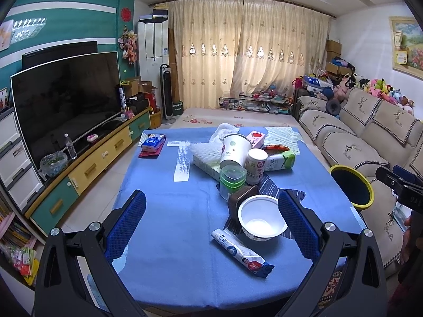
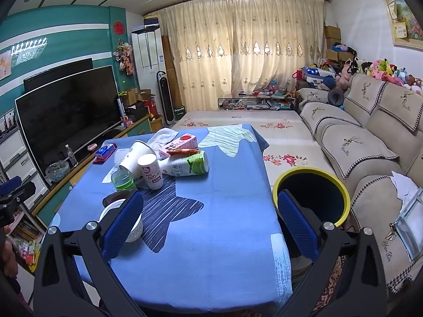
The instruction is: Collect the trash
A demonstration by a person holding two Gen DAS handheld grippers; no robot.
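Note:
A pile of trash lies on the blue table (image 1: 164, 237): a white empty cup (image 1: 261, 218), a snack wrapper (image 1: 242, 252), a green plastic tub (image 1: 232, 178), a small white bottle (image 1: 256, 165), a paper cup (image 1: 235, 150), a green drink carton (image 1: 281, 159) and a pink box (image 1: 255, 137). My left gripper (image 1: 211, 216) is open, low over the near table, with the white cup just inside its right finger. My right gripper (image 2: 210, 216) is open and empty over the table's right side. The yellow-rimmed black bin (image 2: 312, 192) stands beside the table, behind the right finger.
A tissue pack (image 1: 153, 142) lies at the table's far left. A TV (image 1: 66, 100) on a low cabinet runs along the left. A sofa (image 2: 370, 142) is on the right, past the bin. A floral mat (image 2: 238, 121) lies beyond the table.

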